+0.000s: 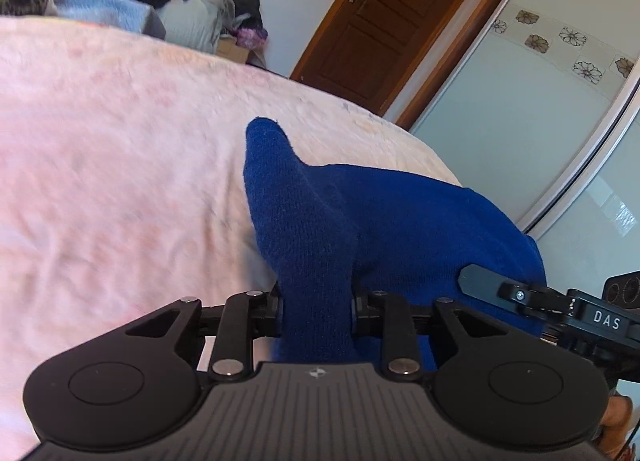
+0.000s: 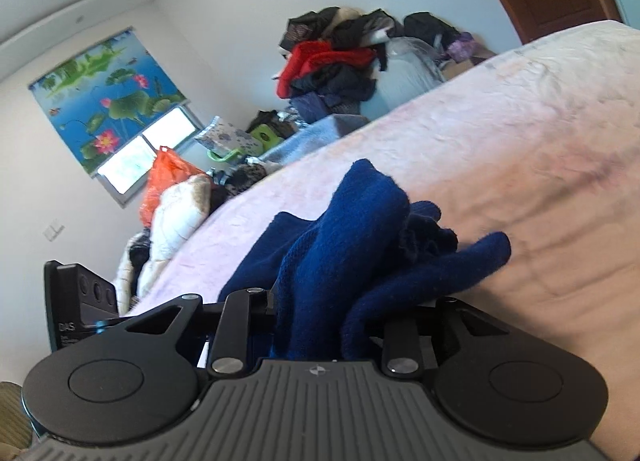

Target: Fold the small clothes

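Observation:
A dark blue knit garment (image 1: pixel 320 213) rises off the pink bedspread (image 1: pixel 112 149), bunched up in both wrist views. My left gripper (image 1: pixel 318 309) is shut on a thick fold of it, and one narrow end sticks up beyond the jaws. Off to the right in the left wrist view, the other gripper's black finger (image 1: pixel 480 281) lies against the same cloth. In the right wrist view the blue garment (image 2: pixel 344 245) is crumpled in folds with an end trailing right, and my right gripper (image 2: pixel 316 317) is shut on a bunch of it. Cloth hides the pads of both grippers.
A heap of dark and red clothes (image 2: pixel 332 57) is piled past the far edge of the bed. A brown wooden door (image 1: pixel 384 25) and a sliding wardrobe panel (image 1: pixel 520 109) stand at the right. An orange bag (image 2: pixel 168 177) and bedding lie near the window.

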`<action>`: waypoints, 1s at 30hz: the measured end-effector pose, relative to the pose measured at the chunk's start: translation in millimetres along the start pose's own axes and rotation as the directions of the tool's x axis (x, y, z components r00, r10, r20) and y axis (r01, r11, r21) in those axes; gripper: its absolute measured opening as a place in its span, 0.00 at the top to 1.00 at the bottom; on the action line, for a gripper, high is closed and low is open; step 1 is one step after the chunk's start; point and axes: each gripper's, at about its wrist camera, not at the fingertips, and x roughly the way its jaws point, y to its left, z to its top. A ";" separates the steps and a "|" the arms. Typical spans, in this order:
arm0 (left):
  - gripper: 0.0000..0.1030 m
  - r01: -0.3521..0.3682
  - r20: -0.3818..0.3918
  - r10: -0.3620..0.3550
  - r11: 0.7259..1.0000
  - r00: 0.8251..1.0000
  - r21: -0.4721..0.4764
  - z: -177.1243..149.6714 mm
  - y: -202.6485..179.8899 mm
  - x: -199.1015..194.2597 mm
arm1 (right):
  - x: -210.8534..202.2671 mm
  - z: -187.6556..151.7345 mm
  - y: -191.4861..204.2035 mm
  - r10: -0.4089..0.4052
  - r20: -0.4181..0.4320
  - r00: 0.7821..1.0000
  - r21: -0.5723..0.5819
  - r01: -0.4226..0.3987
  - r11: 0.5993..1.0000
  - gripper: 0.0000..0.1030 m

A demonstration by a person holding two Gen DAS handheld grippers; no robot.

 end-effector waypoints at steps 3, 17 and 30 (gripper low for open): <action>0.74 -0.048 -0.011 0.048 0.999 0.999 0.020 15.5 7.8 -8.9 | 8.9 4.0 8.1 0.018 -0.001 1.000 0.025 -0.018 1.000 0.70; 0.34 -0.148 0.000 0.149 0.985 0.989 0.092 -25.9 32.6 -26.9 | 17.9 -42.9 -30.5 -0.147 -0.085 0.985 0.130 0.157 0.979 0.32; 0.50 0.023 -0.120 -0.012 0.995 0.993 0.096 -93.1 24.4 -45.1 | -14.4 -108.1 17.8 -0.063 -0.177 0.982 -0.043 0.056 0.997 0.30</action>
